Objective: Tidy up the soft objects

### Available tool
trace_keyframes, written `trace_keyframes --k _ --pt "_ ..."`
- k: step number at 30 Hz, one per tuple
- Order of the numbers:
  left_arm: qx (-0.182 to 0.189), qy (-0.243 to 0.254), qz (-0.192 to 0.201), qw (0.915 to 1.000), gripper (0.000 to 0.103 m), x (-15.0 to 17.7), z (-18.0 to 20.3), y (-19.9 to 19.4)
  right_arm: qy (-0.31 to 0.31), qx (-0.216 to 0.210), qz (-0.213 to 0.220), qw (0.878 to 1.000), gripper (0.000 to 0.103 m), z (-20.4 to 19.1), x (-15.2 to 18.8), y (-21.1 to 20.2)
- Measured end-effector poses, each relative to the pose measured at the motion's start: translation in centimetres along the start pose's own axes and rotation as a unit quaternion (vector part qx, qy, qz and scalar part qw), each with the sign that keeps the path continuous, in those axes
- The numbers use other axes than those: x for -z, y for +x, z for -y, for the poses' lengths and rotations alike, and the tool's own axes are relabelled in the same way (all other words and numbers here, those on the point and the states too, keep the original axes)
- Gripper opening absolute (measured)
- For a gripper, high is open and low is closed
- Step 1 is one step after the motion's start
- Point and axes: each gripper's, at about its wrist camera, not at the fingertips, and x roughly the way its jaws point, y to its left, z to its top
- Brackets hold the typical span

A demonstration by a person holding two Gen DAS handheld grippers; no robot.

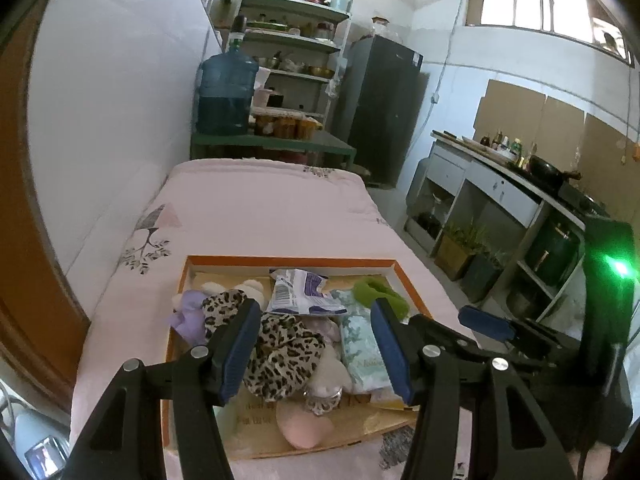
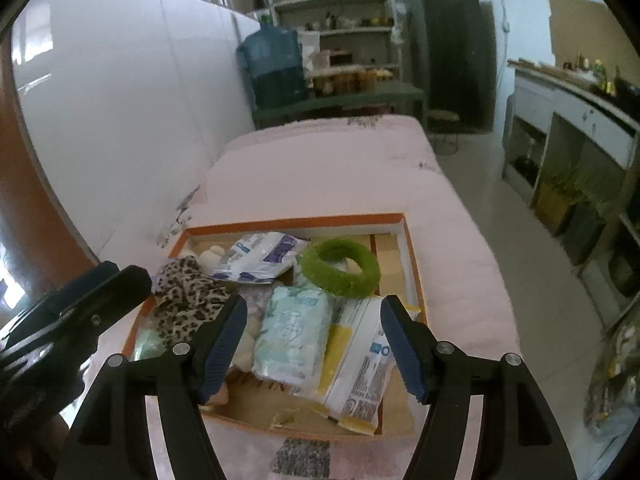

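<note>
While both tools are hovering above the near edge of the orange-rimmed box (image 2: 412,248), the left gripper (image 1: 316,350) and the right gripper (image 2: 314,348) are each standing with jaws spread wide and gripping nothing. The box is resting on the pink bedcover (image 1: 272,208) and is holding the soft items. At the near right, a white and yellow packet (image 2: 360,372) is lying with small print too blurred to read. Beside it on the left, a pale green tissue pack (image 2: 294,336) is lying flat; its label is illegible. Left of that, a leopard-print cloth (image 1: 280,352) is lying bunched. Farther in, a green fuzzy ring (image 2: 340,266) and a white and purple pouch (image 2: 260,256) bearing a barcode are sitting near the far wall. Faint lettering on the box floor is unreadable.
</note>
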Motion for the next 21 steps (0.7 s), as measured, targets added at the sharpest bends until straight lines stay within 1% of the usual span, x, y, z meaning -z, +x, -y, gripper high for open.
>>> trace_keyframes --k 6,11,17,21 --pt "-0.01 0.0 0.015 0.9998 0.057 0.5 0.3 -2.0 -0.012 0.015 0.028 0.999 0.071 -1.7 1.1 -2.7" --pt "-0.023 -0.002 0.028 0.9993 0.057 1.2 0.5 -4.1 -0.013 0.016 0.044 0.999 0.071 -2.6 2.1 -4.9" --pt "-0.042 0.0 0.044 0.9981 0.057 2.3 0.8 -6.8 -0.008 0.025 0.053 0.998 0.071 -3.2 3.3 -7.0" --pt "-0.054 -0.012 0.05 0.9972 0.057 2.8 0.6 -8.4 -0.002 0.026 0.057 0.998 0.071 -3.2 4.0 -8.3"
